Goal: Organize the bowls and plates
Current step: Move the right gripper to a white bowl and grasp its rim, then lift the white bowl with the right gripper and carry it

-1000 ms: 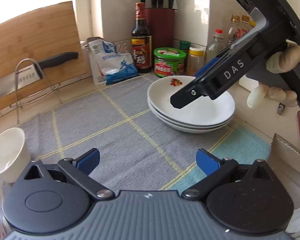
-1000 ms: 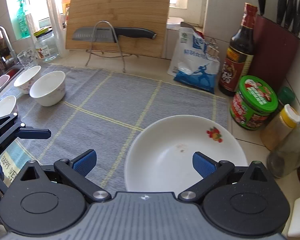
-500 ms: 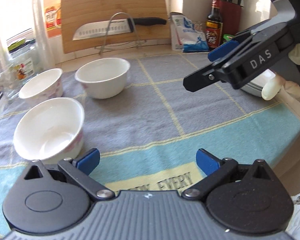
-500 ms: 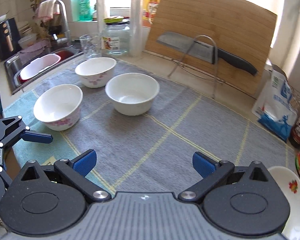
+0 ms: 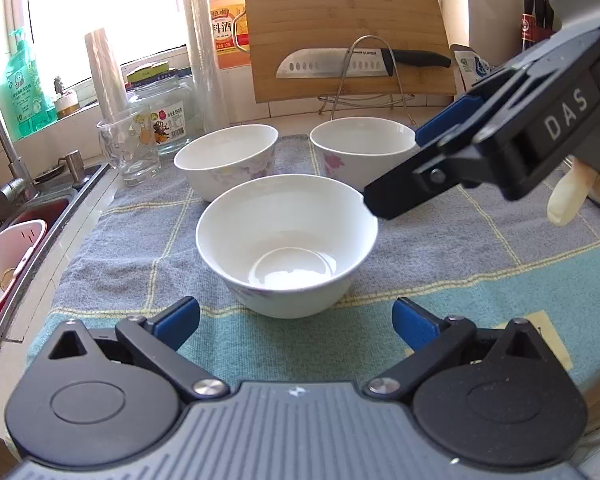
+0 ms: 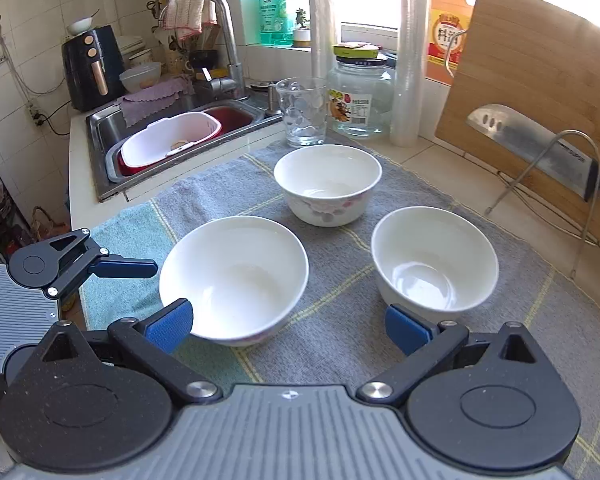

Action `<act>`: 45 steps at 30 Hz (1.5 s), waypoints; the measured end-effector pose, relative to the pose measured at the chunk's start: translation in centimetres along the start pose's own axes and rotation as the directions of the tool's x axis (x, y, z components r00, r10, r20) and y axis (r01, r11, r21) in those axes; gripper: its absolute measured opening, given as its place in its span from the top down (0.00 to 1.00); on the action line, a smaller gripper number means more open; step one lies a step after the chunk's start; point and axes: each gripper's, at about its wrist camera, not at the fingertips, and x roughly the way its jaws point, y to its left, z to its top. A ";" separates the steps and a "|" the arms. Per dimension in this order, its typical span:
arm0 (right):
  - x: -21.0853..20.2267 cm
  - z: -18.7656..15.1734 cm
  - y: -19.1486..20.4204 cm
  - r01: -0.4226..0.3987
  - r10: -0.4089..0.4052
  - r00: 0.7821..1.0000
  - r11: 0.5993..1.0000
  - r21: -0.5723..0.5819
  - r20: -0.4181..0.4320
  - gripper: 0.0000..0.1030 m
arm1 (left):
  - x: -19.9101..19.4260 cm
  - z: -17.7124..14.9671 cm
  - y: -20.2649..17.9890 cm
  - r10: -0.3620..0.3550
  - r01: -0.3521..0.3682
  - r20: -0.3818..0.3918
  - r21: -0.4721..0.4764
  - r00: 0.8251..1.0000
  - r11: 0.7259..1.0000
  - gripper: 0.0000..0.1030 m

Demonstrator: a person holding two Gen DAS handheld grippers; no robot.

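both hand-held grippers [image 5: 296, 316] [image 6: 288, 328] gape empty; right one's tip overlaps nearest bowl [image 5: 286, 244].

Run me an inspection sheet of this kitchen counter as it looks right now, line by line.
Surface: counter under a grey and teal towel, lying flat.
Job's things: three white bowls upright and apart on the towel; no plates in view.
Clutter: drinking glass, glass jar, cutting board, knife on a wire stand.
Grippers: left gripper open, empty, facing the nearest bowl; right gripper open, empty.
Cables: a cord on the wall by the air fryer.
Surroundings: sink holding a pink tub, faucet, window.
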 end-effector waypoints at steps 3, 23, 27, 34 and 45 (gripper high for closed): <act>1.8 0.7 0.5 -0.030 0.030 0.999 1.000 -0.004 -0.017 0.00 | 0.5 0.1 0.3 -0.009 0.009 0.013 0.010 1.000 1.000 0.02; 5.7 2.2 0.2 -0.113 0.118 0.989 0.992 0.056 -0.090 0.22 | 1.5 0.9 1.2 -0.071 0.070 0.047 0.017 0.996 0.997 0.14; 5.5 2.3 -0.1 -0.126 0.133 0.987 0.989 0.081 -0.090 0.22 | 1.4 1.0 1.3 -0.078 0.078 0.040 0.019 0.996 0.997 0.14; 4.4 2.3 -0.4 -0.140 0.150 0.984 0.983 0.116 -0.091 0.22 | 1.0 1.3 0.9 -0.096 0.095 0.036 0.029 0.995 0.995 0.14; 1.6 1.1 -1.5 -0.117 0.130 0.989 0.980 0.163 -0.068 0.22 | -0.5 2.4 -0.6 -0.152 0.149 0.048 0.064 0.987 0.987 0.14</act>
